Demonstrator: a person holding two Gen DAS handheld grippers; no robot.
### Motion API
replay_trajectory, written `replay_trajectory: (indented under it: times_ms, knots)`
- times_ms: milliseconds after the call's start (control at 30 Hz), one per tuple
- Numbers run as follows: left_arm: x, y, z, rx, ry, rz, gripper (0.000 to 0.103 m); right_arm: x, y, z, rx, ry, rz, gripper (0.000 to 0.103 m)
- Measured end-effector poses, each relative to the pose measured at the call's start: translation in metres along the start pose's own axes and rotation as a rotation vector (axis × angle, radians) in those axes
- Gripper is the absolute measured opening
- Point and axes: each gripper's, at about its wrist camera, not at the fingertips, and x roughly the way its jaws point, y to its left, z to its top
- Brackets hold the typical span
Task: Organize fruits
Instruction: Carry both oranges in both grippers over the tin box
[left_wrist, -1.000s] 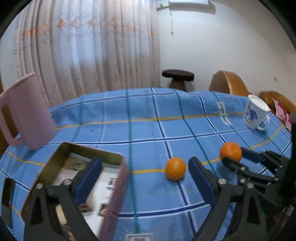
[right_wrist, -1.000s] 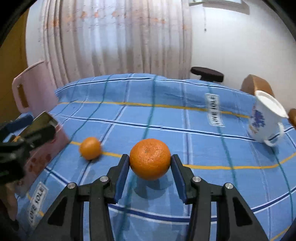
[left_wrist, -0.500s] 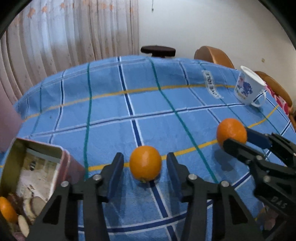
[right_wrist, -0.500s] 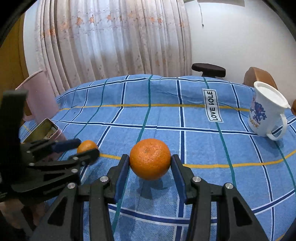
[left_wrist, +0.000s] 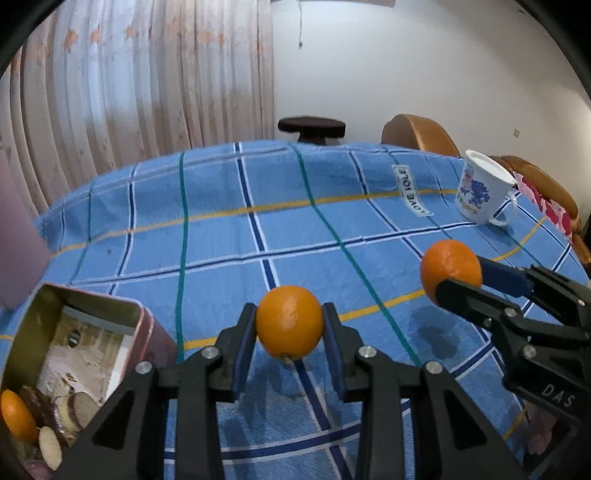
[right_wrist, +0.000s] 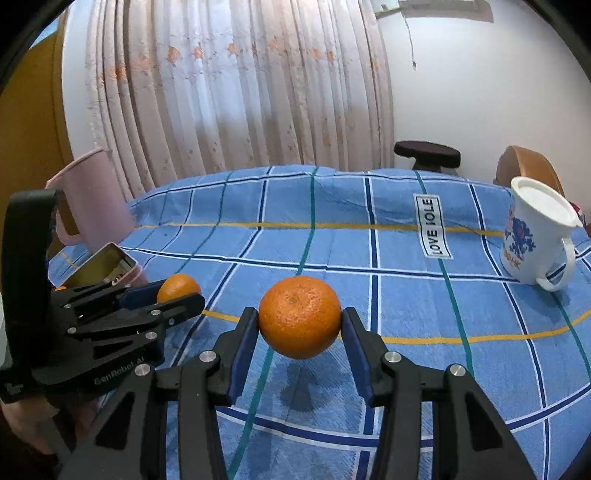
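Note:
My left gripper (left_wrist: 289, 334) is shut on a smooth orange (left_wrist: 289, 326) and holds it above the blue checked tablecloth (left_wrist: 229, 236). My right gripper (right_wrist: 299, 328) is shut on a rougher orange (right_wrist: 300, 317), also lifted off the cloth. In the left wrist view the right gripper's orange (left_wrist: 450, 267) shows at the right. In the right wrist view the left gripper's orange (right_wrist: 178, 288) shows at the left. An open pink tin (left_wrist: 88, 306) at lower left holds biscuits and another orange (left_wrist: 16, 415).
A white mug with a blue print (right_wrist: 535, 240) stands at the right of the table. A pink jug (right_wrist: 92, 199) stands at the far left behind the tin (right_wrist: 107, 258). A dark stool (left_wrist: 312, 127) and wooden chairs (left_wrist: 421, 134) stand beyond the table.
My left gripper moved right from the tin to the smooth orange, closed on it and lifted it. My right gripper has kept its orange and risen a little.

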Motion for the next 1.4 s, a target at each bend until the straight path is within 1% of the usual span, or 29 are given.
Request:
replay_trajectory:
  times_ms: [133,567,1133,1400]
  knots:
    - [-0.007,-0.002,0.001,0.018,-0.036,0.015,0.036,-0.003,0.001,0.001,-0.007,-0.02,0.003,0.048]
    - [-0.023,0.0,-0.001,0.0,-0.116,0.031,0.036,-0.017,0.01,-0.002,-0.055,-0.101,0.012,0.048]
    - [-0.042,0.0,-0.008,-0.008,-0.195,0.046,0.036,-0.032,0.016,-0.005,-0.092,-0.178,0.003,0.048]
    - [-0.054,-0.001,-0.013,-0.007,-0.241,0.072,0.036,-0.037,0.019,-0.007,-0.105,-0.209,-0.005,0.048]
